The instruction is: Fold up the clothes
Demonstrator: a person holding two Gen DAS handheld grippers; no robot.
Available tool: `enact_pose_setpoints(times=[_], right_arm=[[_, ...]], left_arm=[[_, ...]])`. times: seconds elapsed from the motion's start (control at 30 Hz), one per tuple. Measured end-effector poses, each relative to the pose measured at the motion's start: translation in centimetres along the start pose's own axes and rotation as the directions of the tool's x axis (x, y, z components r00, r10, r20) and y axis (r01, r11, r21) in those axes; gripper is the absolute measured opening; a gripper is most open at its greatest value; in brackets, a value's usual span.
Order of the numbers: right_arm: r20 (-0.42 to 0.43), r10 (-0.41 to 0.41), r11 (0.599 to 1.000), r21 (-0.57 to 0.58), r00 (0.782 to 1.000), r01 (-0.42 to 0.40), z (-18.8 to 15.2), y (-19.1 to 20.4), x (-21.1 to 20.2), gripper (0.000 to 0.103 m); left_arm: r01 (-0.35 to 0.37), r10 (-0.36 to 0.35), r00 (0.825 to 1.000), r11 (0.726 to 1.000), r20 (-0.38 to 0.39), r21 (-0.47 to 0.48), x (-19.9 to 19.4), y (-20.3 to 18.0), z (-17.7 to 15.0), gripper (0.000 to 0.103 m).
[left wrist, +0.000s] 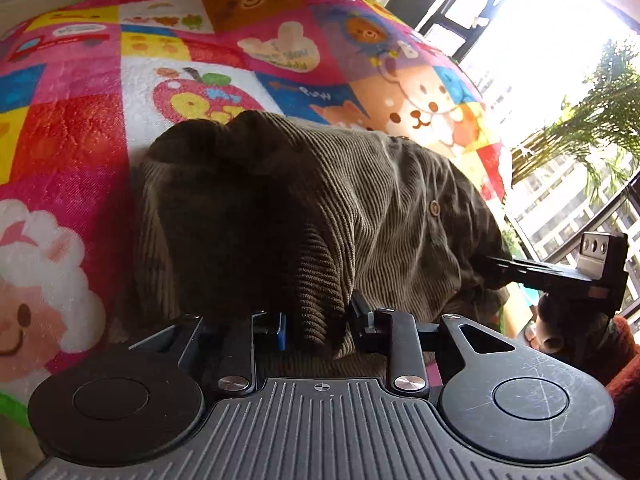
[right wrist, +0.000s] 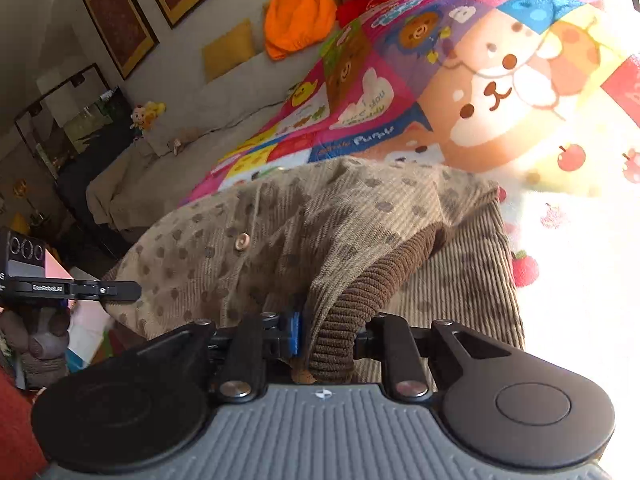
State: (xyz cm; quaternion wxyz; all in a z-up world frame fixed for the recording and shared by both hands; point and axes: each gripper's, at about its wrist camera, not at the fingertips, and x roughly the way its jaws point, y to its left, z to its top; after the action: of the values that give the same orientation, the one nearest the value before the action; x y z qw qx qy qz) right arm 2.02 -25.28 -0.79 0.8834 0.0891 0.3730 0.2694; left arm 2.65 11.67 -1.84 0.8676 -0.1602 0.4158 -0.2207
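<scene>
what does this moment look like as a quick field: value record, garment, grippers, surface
garment: brown corduroy jacket with dots and a button, partly lifted
left gripper: shut on a ribbed cuff
right gripper: shut on the other ribbed cuff
surface: cartoon patchwork blanket under the jacket
background: orange plush and framed pictures near the wall
fold state: not yet flat

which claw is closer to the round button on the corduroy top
Hard to call, probably the right. The right claw clamps a ribbed cuff with the button just up-left of it. The left claw clamps the other cuff; the button sits farther up-right.
</scene>
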Motion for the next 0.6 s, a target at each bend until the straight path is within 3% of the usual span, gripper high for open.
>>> enact_pose_setpoints(times=[0.03, 0.1, 0.13, 0.2, 0.3, 0.37, 0.4, 0.47, 0.53, 0.6], right_arm=[[0.002, 0.001, 1.000, -0.002, 1.000, -0.001, -0.2, -0.2, -0.4, 0.038], [0.023, 0.007, 1.000, -0.008, 1.000, -0.007, 0.2, -0.5, -1.8, 0.044], [0.055, -0.004, 1.000, -0.027, 0.998, 0.005, 0.7, -0.5, -2.9, 0.047], [0.131, -0.017, 0.998, -0.055, 0.991, 0.025, 1.8, -0.3, -4.8, 0.053], [0.239, -0.010, 0.997, -0.071, 0.971, 0.028, 3.7, 0.0, -6.5, 0.061], [0.272, 0.004, 0.997, -0.081, 0.962, 0.019, 4.9, 0.7, -5.8, 0.061], [0.279, 0.016, 0.996, -0.084, 0.960, 0.008, 5.4, 1.0, -5.1, 0.062], [0.257, 0.050, 0.995, -0.093, 0.965, -0.027, 6.0, 1.8, -2.7, 0.067], [0.192, 0.055, 0.992, -0.122, 0.980, -0.032, 5.9, 2.5, 0.4, 0.070], [0.080, -0.002, 0.987, -0.157, 0.997, 0.015, 4.9, 2.7, 3.8, 0.073]], left_arm=[[-0.004, 0.004, 1.000, 1.000, 0.015, 0.019, -0.7, 0.0, 0.4, 0.034], [0.011, -0.015, 0.997, 0.999, 0.075, 0.049, -2.6, -0.3, 1.6, 0.047], [0.026, -0.034, 0.992, 0.997, 0.119, 0.070, -3.6, -0.8, 2.4, 0.057], [0.053, -0.075, 0.977, 0.992, 0.202, 0.111, -5.3, -1.8, 4.0, 0.065], [0.119, -0.157, 0.949, 0.982, 0.275, 0.149, -4.9, -3.7, 6.3, 0.078], [0.163, -0.199, 0.935, 0.976, 0.292, 0.143, -2.7, -4.5, 7.2, 0.087], [0.178, -0.209, 0.936, 0.975, 0.284, 0.132, -1.4, -4.6, 7.4, 0.088], [0.188, -0.205, 0.955, 0.978, 0.213, 0.094, 2.4, -4.7, 7.5, 0.088], [0.137, -0.140, 0.985, 0.990, 0.104, 0.037, 5.8, -3.9, 7.0, 0.088], [0.134, -0.135, 0.988, 0.991, 0.077, 0.027, 6.4, -3.1, 6.5, 0.084]])
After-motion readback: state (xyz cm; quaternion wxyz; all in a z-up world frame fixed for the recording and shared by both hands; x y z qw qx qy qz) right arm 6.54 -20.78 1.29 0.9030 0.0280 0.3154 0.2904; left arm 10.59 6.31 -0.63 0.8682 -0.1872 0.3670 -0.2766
